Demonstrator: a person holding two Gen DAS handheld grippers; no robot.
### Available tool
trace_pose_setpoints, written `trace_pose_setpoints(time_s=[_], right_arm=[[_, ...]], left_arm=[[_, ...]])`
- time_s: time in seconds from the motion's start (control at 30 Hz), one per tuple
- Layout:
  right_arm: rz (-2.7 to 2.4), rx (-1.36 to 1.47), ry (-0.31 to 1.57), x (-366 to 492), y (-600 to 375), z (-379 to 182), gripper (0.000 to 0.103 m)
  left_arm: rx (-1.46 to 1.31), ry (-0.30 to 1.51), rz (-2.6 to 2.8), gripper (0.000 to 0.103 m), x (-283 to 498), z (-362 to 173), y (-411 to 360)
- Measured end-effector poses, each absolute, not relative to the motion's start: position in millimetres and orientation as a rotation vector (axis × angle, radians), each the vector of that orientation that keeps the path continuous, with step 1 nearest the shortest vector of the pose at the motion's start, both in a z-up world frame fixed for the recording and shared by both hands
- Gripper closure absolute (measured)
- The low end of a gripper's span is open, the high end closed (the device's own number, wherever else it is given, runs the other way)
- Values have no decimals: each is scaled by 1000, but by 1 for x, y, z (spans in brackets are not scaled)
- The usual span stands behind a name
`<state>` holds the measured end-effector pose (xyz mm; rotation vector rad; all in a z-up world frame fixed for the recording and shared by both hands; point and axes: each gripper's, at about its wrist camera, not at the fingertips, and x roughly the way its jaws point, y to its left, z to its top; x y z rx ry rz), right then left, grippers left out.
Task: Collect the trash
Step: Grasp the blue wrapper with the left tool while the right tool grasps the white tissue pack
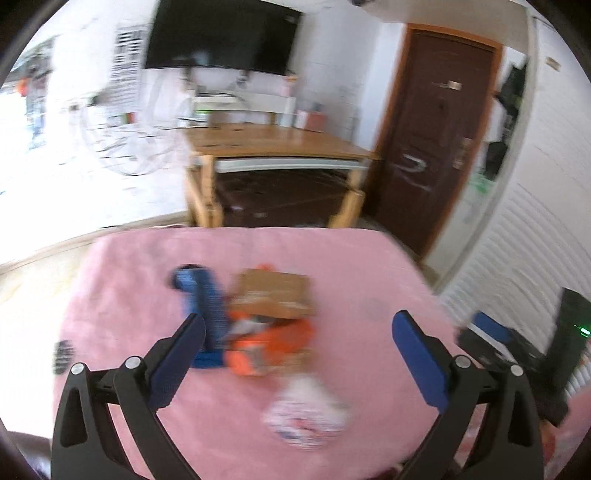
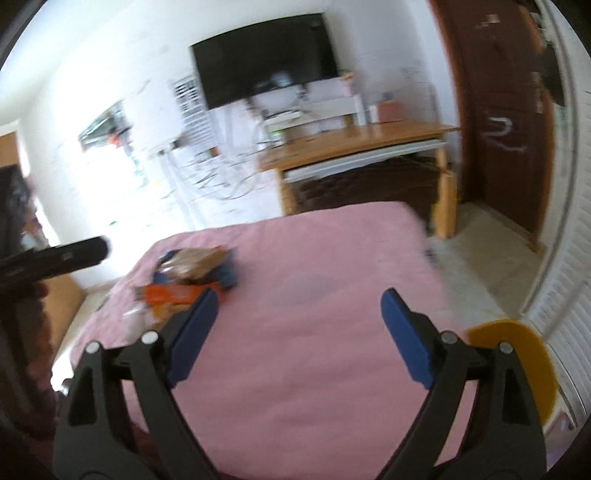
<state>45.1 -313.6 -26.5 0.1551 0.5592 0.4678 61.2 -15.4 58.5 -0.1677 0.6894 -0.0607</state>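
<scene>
A pile of trash lies on a pink-covered table (image 1: 369, 266): a brown cardboard piece (image 1: 273, 293), an orange wrapper (image 1: 273, 345), a blue wrapper (image 1: 205, 301) and a crumpled white wrapper (image 1: 306, 408). My left gripper (image 1: 299, 325) is open and empty, just above and before the pile. In the right wrist view the pile (image 2: 184, 280) lies at the table's far left. My right gripper (image 2: 299, 301) is open and empty over the bare pink cloth (image 2: 314, 350), right of the pile. Both views are blurred.
A wooden desk (image 1: 277, 144) stands beyond the table, with a dark TV (image 1: 221, 33) above it and a brown door (image 1: 436, 140) to the right. A yellow round object (image 2: 517, 354) sits at the table's right edge. The other gripper shows at far left (image 2: 55, 258).
</scene>
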Motion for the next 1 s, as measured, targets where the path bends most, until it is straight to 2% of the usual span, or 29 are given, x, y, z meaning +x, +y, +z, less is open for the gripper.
trace_pose_setpoints(time_s=[0.3,0.57,0.6,0.67,0.73,0.83,0.9,0.93,1.0], right_arm=[[701,98,617,23,-227,-33,12],[750,-12,672,13,-177,-45,11],[745,-29,676,11,-173,-47,12],[727,-56,677,8,-167,-48,26],[709,-73,684,5,-160,-49,30],[692,-88,695,8,-156,-50,36],[687,-97,701,9,-152,-50,42],[688,-105,702,8,-150,-50,47],[684,-126,701,7,-144,-51,57]], left_arm=[[-130,778,185,7,96,19,66],[-154,856,166,7,136,-15,73],[-164,862,167,7,142,-18,75],[-181,867,159,8,146,-24,74],[-181,872,152,10,150,-28,72],[-180,890,120,19,158,-34,64],[-199,909,77,40,158,-38,62],[-218,916,50,43,157,-40,60],[-251,905,10,62,152,-41,61]])
